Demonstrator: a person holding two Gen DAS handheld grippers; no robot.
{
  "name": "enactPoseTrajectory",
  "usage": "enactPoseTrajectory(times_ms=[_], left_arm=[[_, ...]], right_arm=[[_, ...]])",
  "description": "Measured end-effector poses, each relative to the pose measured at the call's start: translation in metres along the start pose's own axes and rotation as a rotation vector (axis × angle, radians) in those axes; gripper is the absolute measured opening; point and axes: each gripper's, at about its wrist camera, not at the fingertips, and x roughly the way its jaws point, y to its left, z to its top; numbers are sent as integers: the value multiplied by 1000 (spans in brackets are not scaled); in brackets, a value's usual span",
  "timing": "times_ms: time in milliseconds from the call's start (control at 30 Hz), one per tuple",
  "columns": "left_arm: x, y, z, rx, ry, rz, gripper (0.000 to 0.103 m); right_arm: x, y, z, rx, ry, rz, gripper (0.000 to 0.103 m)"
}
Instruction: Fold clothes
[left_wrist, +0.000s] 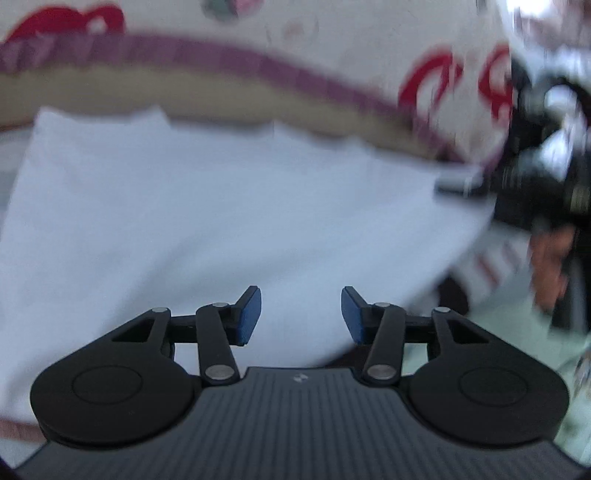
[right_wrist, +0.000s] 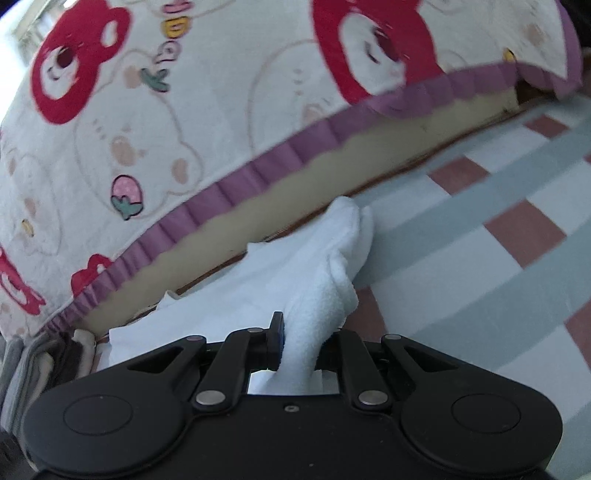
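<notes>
Fingers of the right gripper (right_wrist: 300, 345) pinch a bunched cloth (right_wrist: 314, 273) corner that could slip free, while the left gripper (left_wrist: 301, 314), fingers half open and empty, may miss the edge at 12 o'clock.

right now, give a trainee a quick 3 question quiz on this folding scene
1. True or false: the right gripper is shut on the white cloth.
2. The left gripper is: A) open, nothing between its pads B) shut on cloth C) holding the quilt.
3. What colour is the trim on the bear quilt?

Key: 1 true; 2 A; 3 purple.
</notes>
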Motion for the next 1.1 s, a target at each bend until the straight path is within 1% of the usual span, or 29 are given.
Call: enactPoseTrajectory(times_ms=[33,67,100,133,167,200,233,333,367,433,500,567,667,700,733,800,833,867,967,1000,1033,1100], left_arm=[[0,1,6,-32,-42,14,50],[8,3,10,-59,-43,43,49],[20,4,13,-82,-21,81,48],[33,6,14,-106,10,100,48],[43,5,13,-112,36,103,48],[51,3,12,-106,57,103,48],[55,-1,9,-70,66,117,49],[53,-16,8,20,82,148,49],[49,-15,9,6,71,142,49],[39,-3,14,-64,30,127,50],[29,8,22,-78,8,183,50],[15,21,28,-65,-6,243,50],[-20,49,28,-58,10,323,50],[-34,61,24,-70,17,364,50],[-49,72,20,-86,24,412,50],[-73,94,8,-128,10,472,50],[-82,105,1,-161,0,481,50],[-88,115,-5,-202,-3,466,50],[-100,140,-22,-324,1,392,50],[-102,144,-24,-338,2,376,50],[-104,145,-24,-330,-3,376,50],[-106,141,-21,-289,-11,421,49]], right_arm=[[-1,2,1,-9,-6,6,12],[-2,3,1,-15,-17,14,12],[-4,6,2,-25,-32,15,12],[-6,11,3,-45,-44,14,12],[-9,17,6,-68,-54,25,12],[-11,23,9,-89,-62,40,12],[-14,30,12,-110,-69,58,12],[-15,57,19,-203,-71,107,12],[-13,66,20,-232,-68,125,12],[-8,83,21,-276,-53,170,12],[0,104,20,-319,-32,230,12],[8,128,18,-358,-7,300,12],[21,169,7,-424,46,421,12],[27,182,2,-455,70,457,12],[34,196,-5,-484,103,491,12],[56,221,-21,-556,186,533,12],[68,232,-30,-593,225,541,12],[81,242,-40,-624,264,545,12],[117,263,-68,-666,366,531,12],[128,266,-77,-663,396,517,12],[140,269,-86,-660,426,503,12],[152,265,-101,-629,468,479,11]])
